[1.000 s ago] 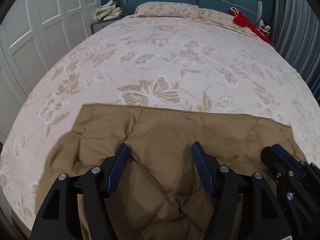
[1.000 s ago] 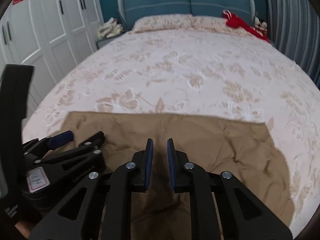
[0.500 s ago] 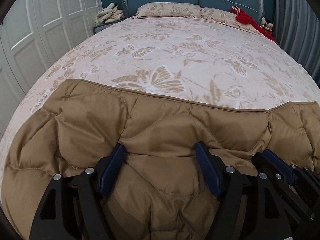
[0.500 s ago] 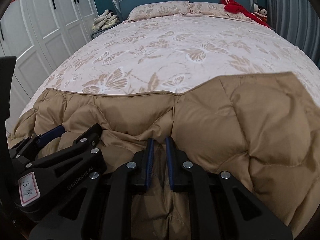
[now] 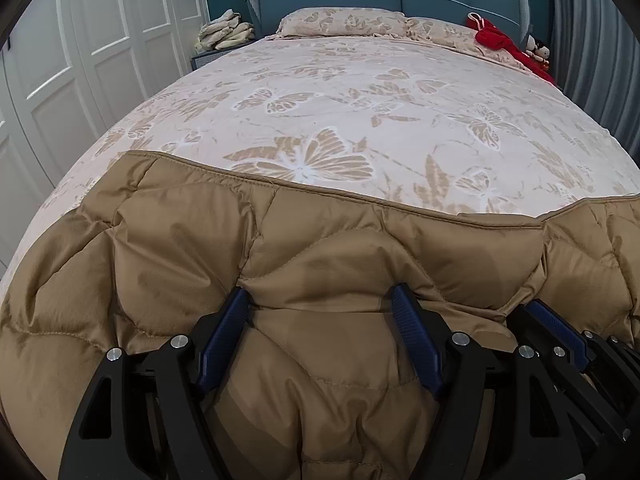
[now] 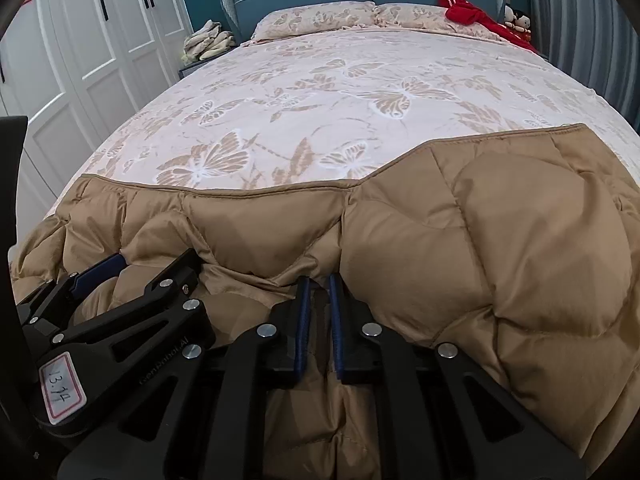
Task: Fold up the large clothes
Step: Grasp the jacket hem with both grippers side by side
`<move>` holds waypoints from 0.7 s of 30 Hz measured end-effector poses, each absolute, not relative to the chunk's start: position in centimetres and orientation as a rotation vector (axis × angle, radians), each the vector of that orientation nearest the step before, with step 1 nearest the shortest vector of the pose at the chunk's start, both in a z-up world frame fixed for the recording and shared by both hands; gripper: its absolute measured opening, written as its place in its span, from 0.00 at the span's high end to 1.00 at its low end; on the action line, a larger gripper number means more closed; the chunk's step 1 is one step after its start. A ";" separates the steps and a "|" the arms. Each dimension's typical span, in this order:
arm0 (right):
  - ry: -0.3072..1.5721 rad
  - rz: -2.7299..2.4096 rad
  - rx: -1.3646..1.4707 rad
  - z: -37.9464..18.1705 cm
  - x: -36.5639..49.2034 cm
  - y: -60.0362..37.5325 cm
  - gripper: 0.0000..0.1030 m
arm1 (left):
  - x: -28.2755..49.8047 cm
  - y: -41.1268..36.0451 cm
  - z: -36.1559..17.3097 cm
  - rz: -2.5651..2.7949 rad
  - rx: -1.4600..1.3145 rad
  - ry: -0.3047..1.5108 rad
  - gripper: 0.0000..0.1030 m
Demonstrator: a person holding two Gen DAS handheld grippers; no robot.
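A: Where's the tan quilted jacket [image 6: 500,248] lying?

B: I'm seeing it bunching at the near end of the bed [image 5: 400,92] (butterfly cover). R gripper [image 6: 319,292] is pinching a fold, nearly closed. L gripper [image 5: 320,304] is gaping wide, fabric bulging btwn its fingers.

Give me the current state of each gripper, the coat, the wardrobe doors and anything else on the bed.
Left gripper: open, fingers wide, coat fabric bulging between them.
Right gripper: shut on the brown quilted coat.
Brown quilted coat: bunched, hem edge draped across the bed.
Wardrobe doors: closed.
Red garment: crumpled beside the pillows.
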State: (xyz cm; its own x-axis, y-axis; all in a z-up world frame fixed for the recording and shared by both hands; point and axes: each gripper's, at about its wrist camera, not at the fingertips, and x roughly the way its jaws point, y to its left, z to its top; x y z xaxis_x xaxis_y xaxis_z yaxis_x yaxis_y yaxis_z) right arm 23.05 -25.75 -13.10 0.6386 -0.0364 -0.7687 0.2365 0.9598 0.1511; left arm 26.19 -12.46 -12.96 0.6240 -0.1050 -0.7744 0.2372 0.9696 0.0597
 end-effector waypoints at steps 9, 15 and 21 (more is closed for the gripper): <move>0.852 -0.162 0.250 -13.3 23.0 -25.9 0.93 | 26.0 -12.3 -13.1 -0.196 0.148 0.866 0.30; 0.838 -0.168 0.252 -13.5 22.9 -25.8 0.93 | 26.0 -12.3 -13.3 -0.193 0.135 0.854 0.30; 0.835 -0.172 0.259 -13.6 23.3 -26.0 0.94 | 26.3 -12.5 -13.5 -0.188 0.133 0.862 0.29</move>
State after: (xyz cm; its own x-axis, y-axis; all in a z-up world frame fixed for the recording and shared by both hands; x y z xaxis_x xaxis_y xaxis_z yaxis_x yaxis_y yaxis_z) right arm 23.30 -25.96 -13.62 0.6600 -0.0491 -0.7496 0.2518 0.9546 0.1591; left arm 26.30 -12.51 -13.45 0.6360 -0.1106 -0.7637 0.2177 0.9752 0.0401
